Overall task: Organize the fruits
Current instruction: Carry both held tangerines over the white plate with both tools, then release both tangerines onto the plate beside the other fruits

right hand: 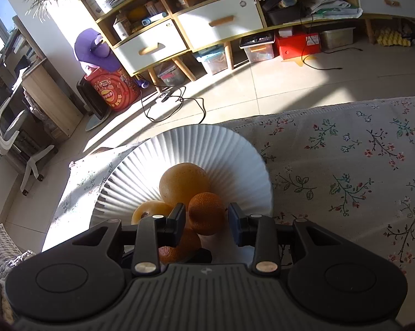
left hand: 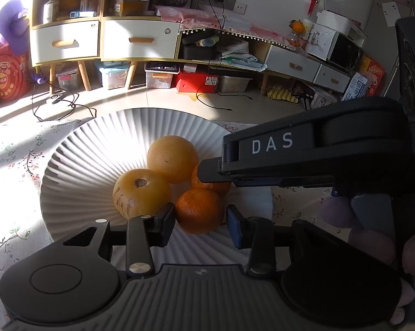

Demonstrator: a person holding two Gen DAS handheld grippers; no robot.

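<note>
A white ribbed plate [left hand: 77, 165] [right hand: 235, 149] holds two yellowish round fruits [left hand: 141, 193] [left hand: 172, 158] and two oranges. The near orange [left hand: 199, 211] rests on the plate between the jaws of my left gripper [left hand: 200, 220], and a thin gap shows at the blue right pad. My right gripper [right hand: 206, 222] [left hand: 207, 172] reaches in from the right around the far orange [right hand: 206, 212] [left hand: 215, 187], with a sliver of space on each side. In the right wrist view, the near orange [right hand: 179, 248] lies partly hidden under the gripper body.
The plate stands on a floral tablecloth [right hand: 345, 179] near the table's far edge. Beyond it are a tiled floor with cables [right hand: 174, 104], low white-drawered cabinets [left hand: 141, 38], storage boxes and a red drum [right hand: 113, 91]. A hand [left hand: 373, 237] grips the right tool.
</note>
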